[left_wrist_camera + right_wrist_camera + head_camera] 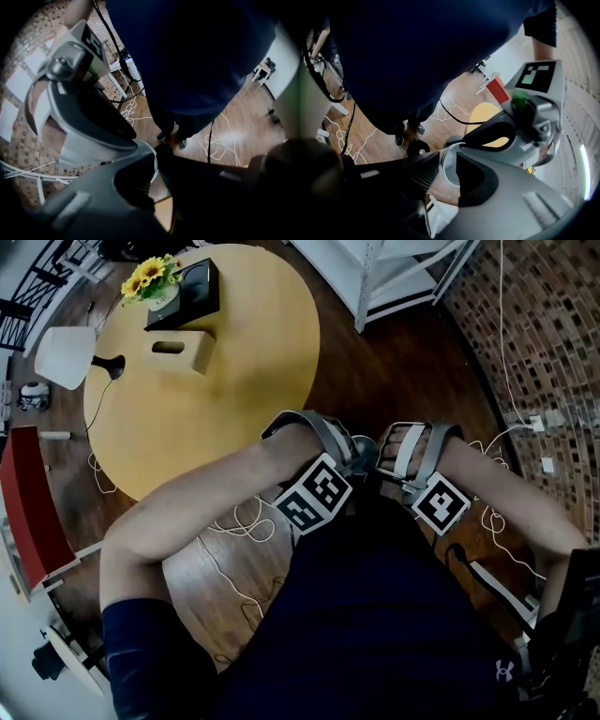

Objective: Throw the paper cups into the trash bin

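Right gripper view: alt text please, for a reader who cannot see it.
A white paper cup sits between the right gripper's open jaws, while the left gripper, reaching in from the upper right, pinches its rim. Behind are the person's dark clothes and shoes, a wood floor and white cables.

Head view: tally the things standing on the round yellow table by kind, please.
Boxes: 2 (black box, tan box)
Flower pot: 1
Lamp: 1
Total: 4
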The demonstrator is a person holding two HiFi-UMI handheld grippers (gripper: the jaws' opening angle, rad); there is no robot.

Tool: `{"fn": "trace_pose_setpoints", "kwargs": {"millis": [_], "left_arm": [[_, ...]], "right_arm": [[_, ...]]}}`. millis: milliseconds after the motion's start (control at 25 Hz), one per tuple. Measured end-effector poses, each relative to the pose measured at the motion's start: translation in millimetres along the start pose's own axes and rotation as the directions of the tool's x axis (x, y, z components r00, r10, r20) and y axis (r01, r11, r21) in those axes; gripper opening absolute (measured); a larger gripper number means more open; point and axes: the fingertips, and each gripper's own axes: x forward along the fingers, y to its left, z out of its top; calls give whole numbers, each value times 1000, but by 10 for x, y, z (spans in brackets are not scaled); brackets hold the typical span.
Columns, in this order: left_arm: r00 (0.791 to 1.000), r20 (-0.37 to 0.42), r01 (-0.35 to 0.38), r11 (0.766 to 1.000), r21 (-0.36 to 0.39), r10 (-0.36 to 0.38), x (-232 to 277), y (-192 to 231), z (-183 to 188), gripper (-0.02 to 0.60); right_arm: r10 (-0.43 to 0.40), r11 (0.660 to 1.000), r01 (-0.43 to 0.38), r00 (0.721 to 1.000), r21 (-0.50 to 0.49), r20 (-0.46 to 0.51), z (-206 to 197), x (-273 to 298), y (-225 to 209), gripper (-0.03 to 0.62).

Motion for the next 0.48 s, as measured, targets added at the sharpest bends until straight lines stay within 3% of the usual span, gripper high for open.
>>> {"fn": "trace_pose_setpoints", "kwargs": {"millis": [240, 360, 480], "left_arm": [[999, 31, -23, 997, -79, 25, 73, 76, 38, 32], [997, 57, -36, 991, -132, 44, 148, 85, 63, 34], [997, 67, -37, 990, -133, 46, 235, 51, 71, 32]], "right_arm": [[-27, 999, 27, 1000, 22, -12, -124, 71, 118, 42], [-12, 997, 12, 1000, 71, 0, -160, 99, 181, 35], [19, 997, -19, 1000, 72, 9, -161, 177, 259, 34]]}}
